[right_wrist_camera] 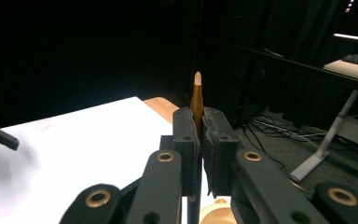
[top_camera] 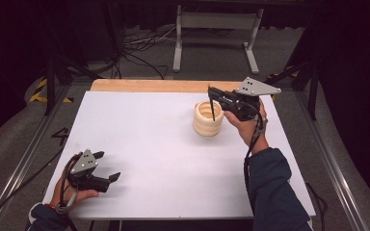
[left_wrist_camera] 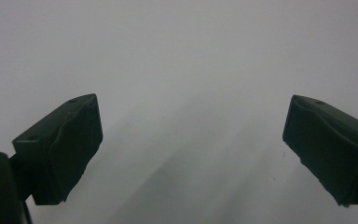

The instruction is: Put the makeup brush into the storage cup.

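The right gripper [top_camera: 214, 107], clenched on a slim brown pen [right_wrist_camera: 197, 100], holds it over the cream ribbed holder [top_camera: 207, 118] at the frame's upper right, insertion seemingly left, while the released left gripper [top_camera: 107, 167] rests at the counter's [top_camera: 149, 144] lower left.

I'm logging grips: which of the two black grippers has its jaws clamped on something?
The right gripper, above the cream ribbed wooden cup, clamps a thin brown pointed stick. The left gripper stands open with nothing between its jaws.

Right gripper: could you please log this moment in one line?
right gripper: shut on stick | above ringed holder | left gripper: open, idle
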Motion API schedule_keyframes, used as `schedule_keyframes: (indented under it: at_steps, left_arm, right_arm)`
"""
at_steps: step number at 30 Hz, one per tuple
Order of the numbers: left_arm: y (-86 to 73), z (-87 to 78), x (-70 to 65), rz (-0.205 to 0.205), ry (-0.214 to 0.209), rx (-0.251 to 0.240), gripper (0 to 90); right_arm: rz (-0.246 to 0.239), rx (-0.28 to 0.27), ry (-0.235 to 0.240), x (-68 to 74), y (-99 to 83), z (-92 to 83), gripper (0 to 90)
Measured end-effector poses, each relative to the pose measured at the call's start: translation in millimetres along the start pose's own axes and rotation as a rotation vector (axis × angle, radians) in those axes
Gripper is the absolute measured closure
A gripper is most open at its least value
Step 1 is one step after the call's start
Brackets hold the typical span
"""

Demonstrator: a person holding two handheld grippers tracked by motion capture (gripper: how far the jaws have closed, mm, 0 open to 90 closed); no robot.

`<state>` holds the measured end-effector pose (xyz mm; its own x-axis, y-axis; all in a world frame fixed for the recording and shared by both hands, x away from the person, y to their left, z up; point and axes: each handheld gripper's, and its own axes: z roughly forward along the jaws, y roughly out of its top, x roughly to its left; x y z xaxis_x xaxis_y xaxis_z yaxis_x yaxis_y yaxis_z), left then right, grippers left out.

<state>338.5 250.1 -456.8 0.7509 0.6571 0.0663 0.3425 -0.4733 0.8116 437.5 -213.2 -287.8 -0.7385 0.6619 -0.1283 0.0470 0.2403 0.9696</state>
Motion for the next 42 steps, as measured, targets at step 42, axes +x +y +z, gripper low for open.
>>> schedule_keyframes:
  at_steps: [42]
  left_arm:
    - [-2.1, -0.6, 1.7, 0.001, -0.013, 0.006, 5.7]
  right_arm:
    - [0.117, 0.009, -0.075, -30.3, -35.6, 35.9, 84.8]
